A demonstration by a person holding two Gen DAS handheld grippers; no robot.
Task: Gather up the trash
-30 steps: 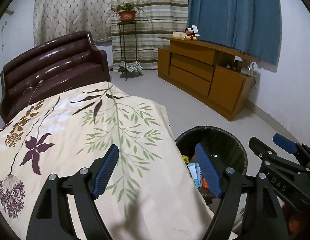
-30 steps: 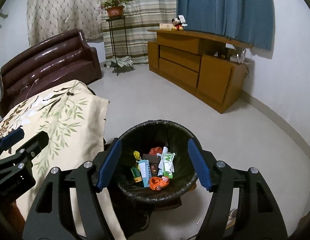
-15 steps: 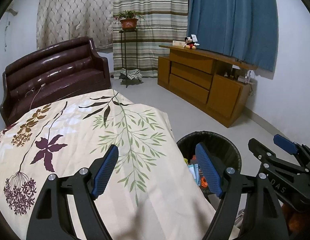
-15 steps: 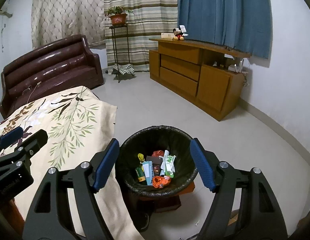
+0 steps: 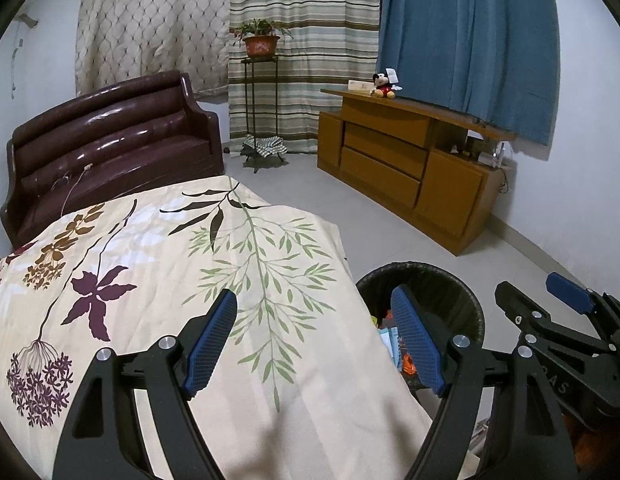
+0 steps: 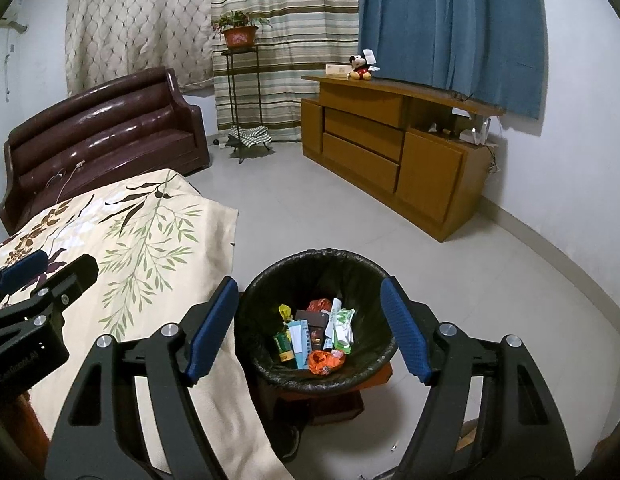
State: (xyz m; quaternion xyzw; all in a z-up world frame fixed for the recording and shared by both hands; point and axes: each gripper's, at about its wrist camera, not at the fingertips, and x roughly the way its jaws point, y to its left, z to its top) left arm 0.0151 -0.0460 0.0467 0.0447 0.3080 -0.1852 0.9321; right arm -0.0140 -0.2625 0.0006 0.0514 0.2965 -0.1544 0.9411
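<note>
Both the left gripper (image 5: 313, 336) and the right gripper (image 6: 308, 330) are held spread apart, with nothing pinched. The trash (image 6: 315, 338) is seen lying inside the black bin (image 6: 270, 280), just beside the flowered cloth (image 5: 150, 264). The bin could be bumped and tipped. No wrapper writing can be read.

Each handheld gripper, the left gripper (image 5: 313, 334) and the right gripper (image 6: 308, 330), is a matte black frame of two angled arms with triangular cut-outs, silver round screw heads at the joints, ribbed blue pads (image 5: 209, 342) inside the fingertips, and faint pale lettering on its side.
</note>
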